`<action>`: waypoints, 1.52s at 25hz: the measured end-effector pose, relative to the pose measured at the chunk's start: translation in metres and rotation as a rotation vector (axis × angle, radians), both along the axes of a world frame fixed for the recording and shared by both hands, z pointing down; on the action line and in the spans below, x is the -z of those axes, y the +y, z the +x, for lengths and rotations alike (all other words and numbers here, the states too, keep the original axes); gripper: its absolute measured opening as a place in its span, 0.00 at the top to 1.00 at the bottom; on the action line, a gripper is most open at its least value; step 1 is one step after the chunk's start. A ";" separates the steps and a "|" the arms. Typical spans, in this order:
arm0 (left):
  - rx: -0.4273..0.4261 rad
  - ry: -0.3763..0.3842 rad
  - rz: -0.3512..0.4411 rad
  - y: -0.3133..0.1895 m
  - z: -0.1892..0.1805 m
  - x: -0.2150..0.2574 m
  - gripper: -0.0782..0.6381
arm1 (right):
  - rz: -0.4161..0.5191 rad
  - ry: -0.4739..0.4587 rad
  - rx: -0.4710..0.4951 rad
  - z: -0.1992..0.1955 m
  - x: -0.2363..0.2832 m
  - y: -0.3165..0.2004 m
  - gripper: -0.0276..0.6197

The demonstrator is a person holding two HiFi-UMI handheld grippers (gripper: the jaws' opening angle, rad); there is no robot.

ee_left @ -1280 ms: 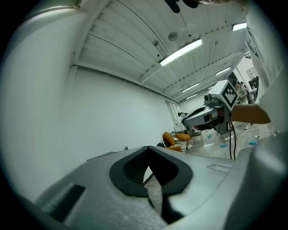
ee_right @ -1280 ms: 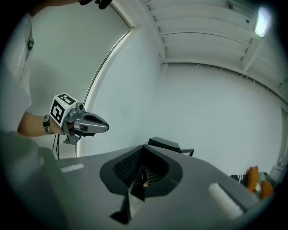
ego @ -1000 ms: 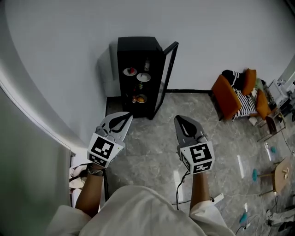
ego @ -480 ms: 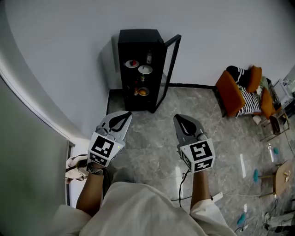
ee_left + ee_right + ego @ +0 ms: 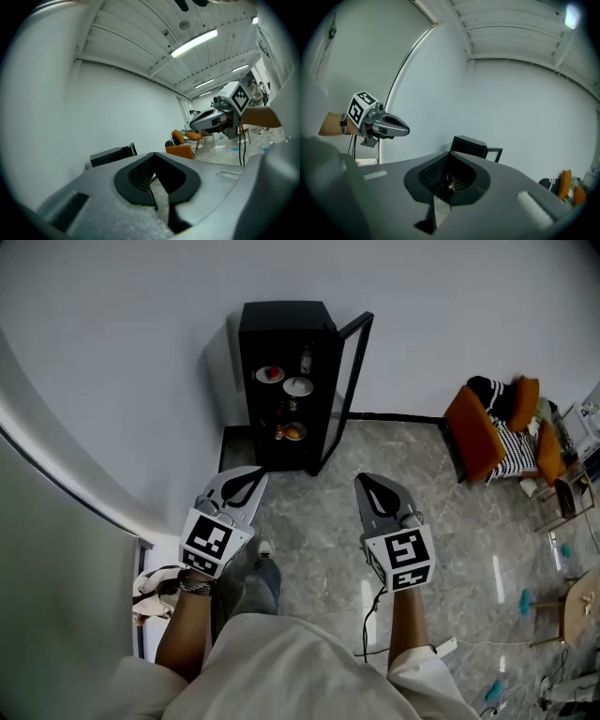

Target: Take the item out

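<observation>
A black cabinet [image 5: 286, 326] stands against the white wall, and its glass door [image 5: 349, 381] is swung open to the right. Its shelves hold a plate with a red item [image 5: 270, 374], a white dish [image 5: 298, 386], a small bottle [image 5: 307, 359] and an orange item on a plate [image 5: 293, 432]. My left gripper [image 5: 251, 475] and right gripper [image 5: 367, 483] are side by side in front of the cabinet, well short of it. Both are shut and hold nothing. The cabinet [image 5: 471, 146] shows beyond the right gripper [image 5: 449, 155], and the cabinet's top [image 5: 112, 155] beyond the left gripper [image 5: 153, 154].
An orange armchair [image 5: 473, 432] with striped cushions sits at the right by the wall. A cable [image 5: 367, 610] runs over the grey marble floor. Small furniture [image 5: 581, 596] stands far right. A doorway edge [image 5: 141, 549] is at my left, and my shoe [image 5: 265, 551] shows below.
The view has moved a little toward the cabinet, and a leg and shoe have come into view below. Both grippers keep their places and stay shut.
</observation>
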State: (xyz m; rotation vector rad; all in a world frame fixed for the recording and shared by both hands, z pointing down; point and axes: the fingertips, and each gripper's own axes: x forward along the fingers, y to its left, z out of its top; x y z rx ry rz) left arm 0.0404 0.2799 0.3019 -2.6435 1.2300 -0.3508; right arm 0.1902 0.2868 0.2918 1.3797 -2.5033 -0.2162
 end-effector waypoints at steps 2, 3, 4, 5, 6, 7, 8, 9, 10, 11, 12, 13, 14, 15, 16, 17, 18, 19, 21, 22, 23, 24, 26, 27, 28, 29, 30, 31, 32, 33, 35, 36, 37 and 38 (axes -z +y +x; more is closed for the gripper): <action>-0.013 0.001 -0.001 -0.023 0.000 -0.003 0.88 | -0.012 -0.003 -0.020 0.005 -0.004 -0.023 0.95; -0.018 0.001 -0.001 -0.036 -0.001 -0.003 0.88 | -0.019 -0.001 -0.033 0.007 -0.006 -0.037 0.95; -0.022 0.001 0.000 -0.051 -0.002 -0.002 0.88 | -0.024 0.002 -0.046 0.008 -0.006 -0.051 0.95; -0.023 0.002 0.001 -0.068 -0.005 0.000 0.89 | -0.027 0.004 -0.055 0.008 -0.005 -0.067 0.95; -0.024 0.005 0.002 -0.086 -0.008 0.002 0.89 | -0.029 0.004 -0.062 0.006 -0.003 -0.082 0.95; -0.026 0.007 0.005 -0.103 -0.011 0.004 0.89 | -0.028 0.005 -0.067 0.004 -0.001 -0.097 0.95; -0.029 0.009 0.008 -0.119 -0.013 0.007 0.88 | -0.027 0.007 -0.070 0.002 0.001 -0.111 0.95; -0.034 0.008 0.011 -0.133 -0.014 0.010 0.88 | -0.026 0.010 -0.074 0.000 0.003 -0.124 0.95; -0.040 0.006 0.013 -0.147 -0.015 0.012 0.89 | -0.026 0.012 -0.079 -0.002 0.005 -0.138 0.95; -0.046 0.002 0.013 -0.161 -0.016 0.013 0.89 | -0.028 0.011 -0.084 -0.005 0.007 -0.152 0.95; -0.052 -0.002 0.010 -0.174 -0.017 0.014 0.89 | -0.033 0.008 -0.089 -0.008 0.008 -0.166 0.95; -0.057 -0.005 0.005 -0.188 -0.019 0.014 0.88 | -0.040 0.004 -0.092 -0.011 0.009 -0.179 0.95; -0.061 -0.007 -0.001 -0.201 -0.021 0.013 0.89 | -0.045 0.003 -0.094 -0.015 0.009 -0.192 0.95; -0.065 -0.007 -0.007 -0.214 -0.023 0.012 0.89 | -0.049 0.005 -0.096 -0.018 0.008 -0.204 0.95; -0.069 -0.007 -0.014 -0.226 -0.025 0.012 0.88 | -0.052 0.009 -0.099 -0.021 0.008 -0.215 0.95; -0.073 -0.006 -0.020 -0.238 -0.027 0.011 0.89 | -0.057 0.011 -0.104 -0.024 0.007 -0.226 0.95; -0.076 -0.005 -0.025 -0.249 -0.028 0.010 0.89 | -0.064 0.011 -0.109 -0.026 0.006 -0.236 0.95; -0.080 -0.005 -0.029 -0.259 -0.030 0.010 0.89 | -0.072 0.011 -0.114 -0.028 0.004 -0.246 0.95; -0.087 -0.004 -0.038 -0.279 -0.034 0.008 0.89 | -0.086 0.016 -0.121 -0.032 0.001 -0.266 0.95; -0.090 -0.003 -0.044 -0.289 -0.036 0.008 0.89 | -0.092 0.022 -0.125 -0.034 0.000 -0.275 0.95; -0.092 -0.002 -0.050 -0.298 -0.038 0.006 0.89 | -0.097 0.028 -0.130 -0.037 -0.001 -0.284 0.95; -0.094 -0.001 -0.056 -0.307 -0.041 0.005 0.89 | -0.102 0.032 -0.135 -0.039 -0.002 -0.293 0.95; -0.098 -0.001 -0.069 -0.325 -0.045 0.001 0.89 | -0.111 0.038 -0.144 -0.043 -0.005 -0.310 0.95; -0.100 -0.002 -0.074 -0.334 -0.048 -0.002 0.88 | -0.115 0.040 -0.146 -0.046 -0.007 -0.320 0.95; -0.101 -0.003 -0.079 -0.344 -0.051 -0.005 0.89 | -0.119 0.042 -0.146 -0.050 -0.010 -0.329 0.95; -0.101 -0.004 -0.084 -0.353 -0.054 -0.008 0.88 | -0.124 0.047 -0.145 -0.053 -0.013 -0.338 0.95; -0.101 -0.005 -0.088 -0.362 -0.056 -0.011 0.88 | -0.128 0.054 -0.146 -0.056 -0.016 -0.347 0.95; -0.101 -0.006 -0.092 -0.371 -0.059 -0.014 0.89 | -0.133 0.063 -0.148 -0.059 -0.019 -0.356 0.95; -0.101 -0.008 -0.096 -0.379 -0.062 -0.017 0.89 | -0.136 0.073 -0.152 -0.062 -0.021 -0.365 0.95; -0.101 -0.010 -0.100 -0.387 -0.065 -0.020 0.89 | -0.139 0.081 -0.157 -0.065 -0.024 -0.373 0.95; -0.103 -0.013 -0.110 -0.403 -0.070 -0.024 0.89 | -0.139 0.093 -0.163 -0.070 -0.027 -0.390 0.95; -0.104 -0.013 -0.115 -0.411 -0.073 -0.026 0.88 | -0.136 0.095 -0.163 -0.074 -0.028 -0.399 0.95; -0.105 -0.013 -0.120 -0.419 -0.076 -0.028 0.89 | -0.132 0.094 -0.158 -0.078 -0.028 -0.408 0.95; -0.105 -0.013 -0.126 -0.428 -0.079 -0.031 0.88 | -0.131 0.090 -0.147 -0.083 -0.030 -0.417 0.95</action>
